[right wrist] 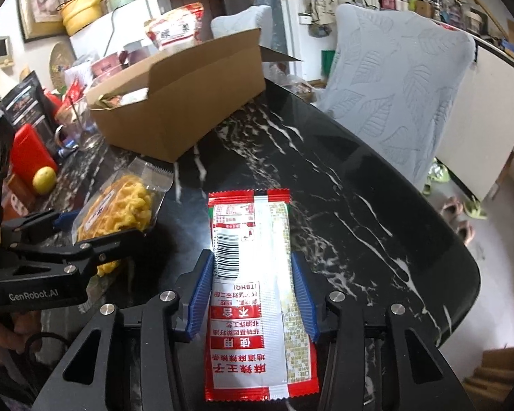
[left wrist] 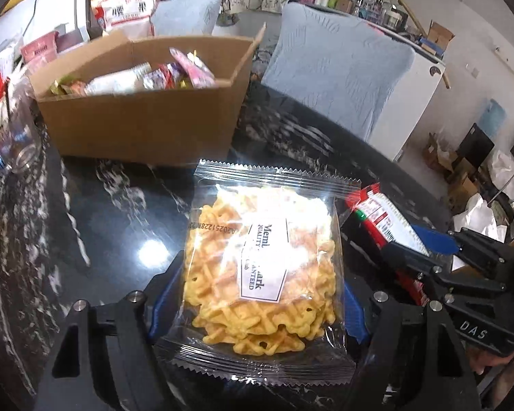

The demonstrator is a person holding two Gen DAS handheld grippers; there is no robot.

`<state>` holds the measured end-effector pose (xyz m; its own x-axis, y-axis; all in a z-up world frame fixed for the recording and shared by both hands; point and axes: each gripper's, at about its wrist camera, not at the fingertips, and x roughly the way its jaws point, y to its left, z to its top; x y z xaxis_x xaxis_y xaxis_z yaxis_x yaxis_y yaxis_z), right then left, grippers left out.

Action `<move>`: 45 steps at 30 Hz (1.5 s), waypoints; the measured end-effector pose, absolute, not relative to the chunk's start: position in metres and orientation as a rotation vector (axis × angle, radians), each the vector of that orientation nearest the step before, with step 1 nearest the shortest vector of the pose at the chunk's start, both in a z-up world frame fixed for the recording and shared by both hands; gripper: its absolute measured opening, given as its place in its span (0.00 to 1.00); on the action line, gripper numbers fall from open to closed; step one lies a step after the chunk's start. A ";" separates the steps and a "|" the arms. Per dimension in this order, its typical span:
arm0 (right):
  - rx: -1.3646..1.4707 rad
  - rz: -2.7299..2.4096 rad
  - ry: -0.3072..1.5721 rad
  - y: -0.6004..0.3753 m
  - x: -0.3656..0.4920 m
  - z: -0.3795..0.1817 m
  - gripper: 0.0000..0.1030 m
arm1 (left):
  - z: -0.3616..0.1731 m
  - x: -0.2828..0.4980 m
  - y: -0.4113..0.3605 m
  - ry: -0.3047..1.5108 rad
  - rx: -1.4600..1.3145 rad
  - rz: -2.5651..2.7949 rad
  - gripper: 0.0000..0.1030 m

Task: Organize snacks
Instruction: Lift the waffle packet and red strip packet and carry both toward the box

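A clear pack of yellow waffle crisps (left wrist: 257, 267) sits between the blue pads of my left gripper (left wrist: 257, 294), which is shut on it just above the black marble table (left wrist: 102, 205). My right gripper (right wrist: 252, 274) has its blue pads pressed against both long edges of a red-and-white snack packet (right wrist: 250, 291). From the left wrist view, that packet (left wrist: 380, 215) and the right gripper (left wrist: 421, 243) show at the right. The right wrist view has the left gripper (right wrist: 92, 229) and the waffle pack (right wrist: 120, 209) at its left. Behind them, an open cardboard box (left wrist: 137, 126) holds several wrapped snacks.
A drinking glass (left wrist: 13, 144) stands left of the box. A lemon (right wrist: 44, 179), a red container (right wrist: 31, 150) and dark bags crowd the table's left side. Snack bags (left wrist: 126, 7) stand behind the box. Chairs with pale blue covers (left wrist: 342, 78) line the far table edge.
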<state>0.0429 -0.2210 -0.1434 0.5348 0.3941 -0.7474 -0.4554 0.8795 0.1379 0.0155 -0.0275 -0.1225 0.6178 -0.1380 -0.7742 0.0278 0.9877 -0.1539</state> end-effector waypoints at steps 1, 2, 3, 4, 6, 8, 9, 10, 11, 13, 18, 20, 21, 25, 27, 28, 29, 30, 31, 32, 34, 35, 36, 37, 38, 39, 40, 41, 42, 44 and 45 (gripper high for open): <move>-0.078 0.517 0.860 -0.219 0.042 -0.138 0.43 | -0.118 0.014 -0.026 0.890 -0.132 -0.090 0.75; -0.074 0.528 0.851 -0.218 0.042 -0.134 0.43 | -0.112 0.013 -0.024 0.878 -0.132 -0.084 0.75; -0.067 0.540 0.841 -0.217 0.042 -0.129 0.43 | -0.107 0.013 -0.022 0.869 -0.130 -0.078 0.75; -0.063 0.553 0.832 -0.215 0.041 -0.125 0.43 | -0.104 0.013 -0.021 0.862 -0.127 -0.077 0.75; -0.061 0.575 0.808 -0.211 0.040 -0.114 0.43 | -0.093 0.012 -0.017 0.837 -0.121 -0.069 0.75; -0.064 0.596 0.777 -0.208 0.039 -0.104 0.43 | -0.082 0.012 -0.014 0.810 -0.105 -0.050 0.75; -0.064 0.606 0.764 -0.206 0.039 -0.099 0.43 | -0.077 0.012 -0.012 0.795 -0.099 -0.041 0.75; -0.063 0.614 0.755 -0.204 0.039 -0.096 0.43 | -0.071 0.012 -0.010 0.782 -0.097 -0.034 0.75; -0.062 0.621 0.743 -0.202 0.040 -0.090 0.43 | -0.066 0.013 -0.008 0.770 -0.096 -0.031 0.75; -0.058 0.629 0.730 -0.200 0.043 -0.083 0.43 | -0.059 0.019 -0.006 0.750 -0.093 -0.024 0.75; -0.060 0.650 0.672 -0.190 0.052 -0.059 0.43 | -0.035 0.028 0.002 0.692 -0.075 -0.011 0.75; -0.078 0.651 0.651 -0.184 0.054 -0.050 0.43 | -0.027 0.031 0.005 0.670 -0.066 -0.004 0.75; -0.089 0.652 0.635 -0.181 0.056 -0.044 0.43 | -0.023 0.034 0.006 0.657 -0.053 0.003 0.75; -0.110 0.661 0.581 -0.168 0.062 -0.027 0.43 | -0.006 0.045 0.011 0.613 -0.037 0.006 0.75; -0.112 0.668 0.556 -0.163 0.065 -0.019 0.43 | 0.003 0.051 0.014 0.584 -0.035 0.010 0.75; -0.112 0.668 0.545 -0.161 0.068 -0.015 0.43 | 0.007 0.053 0.015 0.571 -0.033 0.011 0.75; -0.114 0.666 0.535 -0.159 0.070 -0.012 0.43 | 0.011 0.057 0.017 0.558 -0.030 0.010 0.75; -0.115 0.665 0.526 -0.156 0.074 -0.008 0.43 | 0.012 0.059 0.018 0.551 -0.029 0.011 0.75; -0.114 0.667 0.523 -0.154 0.077 -0.006 0.43 | 0.016 0.064 0.020 0.540 -0.027 0.014 0.75; -0.113 0.673 0.519 -0.151 0.080 -0.003 0.43 | 0.019 0.067 0.022 0.531 -0.026 0.016 0.75; -0.110 0.682 0.514 -0.146 0.088 0.002 0.43 | 0.024 0.074 0.027 0.512 -0.022 0.025 0.75; -0.108 0.687 0.513 -0.143 0.093 0.004 0.43 | 0.027 0.077 0.029 0.503 -0.019 0.031 0.75; -0.106 0.692 0.512 -0.141 0.097 0.006 0.43 | 0.029 0.081 0.030 0.495 -0.012 0.037 0.75; -0.106 0.698 0.511 -0.137 0.102 0.008 0.43 | 0.031 0.085 0.031 0.489 -0.007 0.043 0.75; -0.108 0.702 0.510 -0.135 0.105 0.009 0.43 | 0.032 0.089 0.033 0.484 -0.004 0.049 0.75; -0.112 0.705 0.506 -0.132 0.110 0.010 0.43 | 0.034 0.094 0.035 0.479 -0.004 0.053 0.75; -0.115 0.705 0.504 -0.129 0.114 0.011 0.43 | 0.035 0.097 0.037 0.477 -0.006 0.054 0.75; -0.115 0.706 0.501 -0.127 0.121 0.013 0.43 | 0.036 0.102 0.040 0.475 -0.009 0.056 0.76; -0.115 0.708 0.499 -0.125 0.124 0.014 0.43 | 0.036 0.107 0.043 0.472 -0.013 0.060 0.76; -0.111 0.714 0.492 -0.120 0.135 0.017 0.43 | 0.038 0.116 0.049 0.467 -0.019 0.066 0.76; -0.110 0.715 0.487 -0.117 0.140 0.018 0.43 | 0.039 0.121 0.052 0.461 -0.023 0.070 0.75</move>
<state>0.1397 -0.1173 0.0181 0.6489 0.6029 -0.4642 -0.6532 0.7543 0.0665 0.1212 0.0521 0.0389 0.8932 0.0619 -0.4454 -0.0722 0.9974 -0.0062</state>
